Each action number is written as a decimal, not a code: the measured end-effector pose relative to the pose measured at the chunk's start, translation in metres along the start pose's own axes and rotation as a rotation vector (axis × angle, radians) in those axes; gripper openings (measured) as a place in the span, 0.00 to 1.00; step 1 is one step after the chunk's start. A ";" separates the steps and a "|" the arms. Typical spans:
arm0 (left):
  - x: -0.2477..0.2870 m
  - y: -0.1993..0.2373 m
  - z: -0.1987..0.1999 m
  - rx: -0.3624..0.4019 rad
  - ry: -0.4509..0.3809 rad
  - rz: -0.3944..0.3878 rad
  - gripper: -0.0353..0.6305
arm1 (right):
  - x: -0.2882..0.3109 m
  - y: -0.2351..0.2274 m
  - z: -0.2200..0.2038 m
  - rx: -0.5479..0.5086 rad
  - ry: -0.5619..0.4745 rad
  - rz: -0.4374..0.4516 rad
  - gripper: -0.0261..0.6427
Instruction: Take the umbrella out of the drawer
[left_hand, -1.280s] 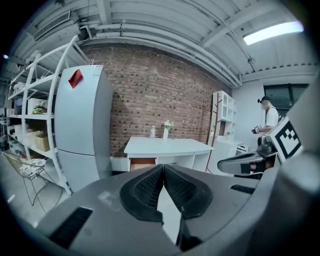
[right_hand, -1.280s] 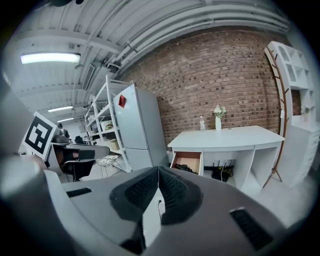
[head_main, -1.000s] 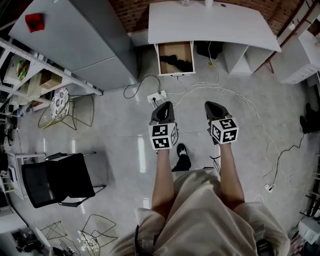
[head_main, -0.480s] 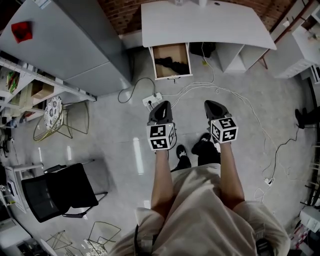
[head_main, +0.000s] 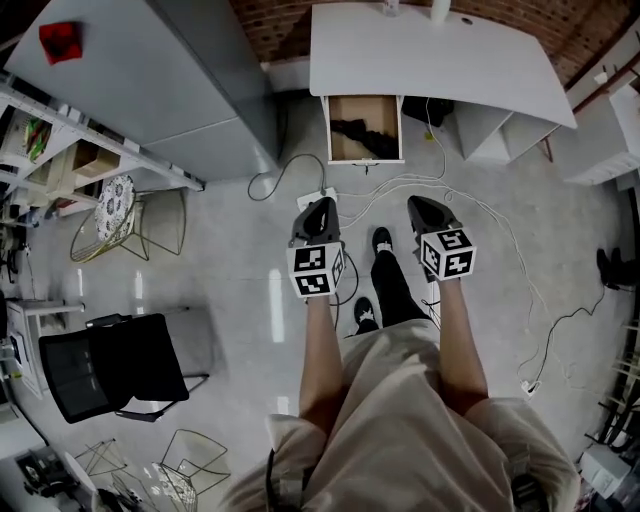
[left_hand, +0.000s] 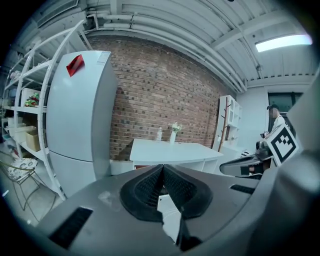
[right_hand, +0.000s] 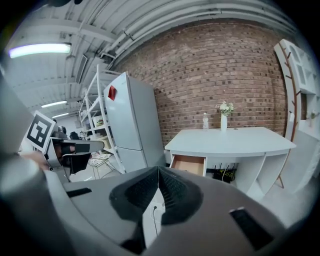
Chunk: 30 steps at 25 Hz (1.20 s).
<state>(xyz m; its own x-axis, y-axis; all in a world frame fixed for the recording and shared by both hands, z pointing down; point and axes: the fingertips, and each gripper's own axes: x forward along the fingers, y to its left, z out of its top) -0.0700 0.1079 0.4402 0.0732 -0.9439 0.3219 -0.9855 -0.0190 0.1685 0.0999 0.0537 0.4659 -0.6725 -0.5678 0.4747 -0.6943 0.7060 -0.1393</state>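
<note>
Ahead, open drawer (head_main: 349, 106) holds black umbrella (head_main: 362, 137); left gripper (head_main: 322, 204), right gripper (head_main: 414, 204) jaws closed, empty

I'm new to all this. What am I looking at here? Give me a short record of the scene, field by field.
Setting: brick-walled room, white desk, grey fridge
Drawer: pulled open under the desk
Umbrella: dark, lying inside the drawer
Left gripper: jaws together, nothing held
Right gripper: jaws together, nothing held
Position: both grippers over the floor, short of the drawer
Floor: power strip and cables in front of the desk
</note>
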 end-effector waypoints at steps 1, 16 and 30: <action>0.003 0.005 0.001 -0.002 0.002 0.010 0.07 | 0.008 0.000 0.004 0.002 0.001 0.010 0.14; 0.120 0.047 0.016 0.046 0.079 0.118 0.07 | 0.130 -0.072 0.046 0.093 0.022 0.102 0.14; 0.180 0.086 0.020 -0.055 0.142 0.222 0.07 | 0.221 -0.099 0.037 0.269 0.077 0.410 0.14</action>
<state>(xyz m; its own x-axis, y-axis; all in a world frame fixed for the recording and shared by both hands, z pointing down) -0.1448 -0.0705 0.4935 -0.1197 -0.8671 0.4835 -0.9703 0.2053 0.1279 0.0103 -0.1571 0.5525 -0.8904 -0.2258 0.3953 -0.4248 0.7244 -0.5430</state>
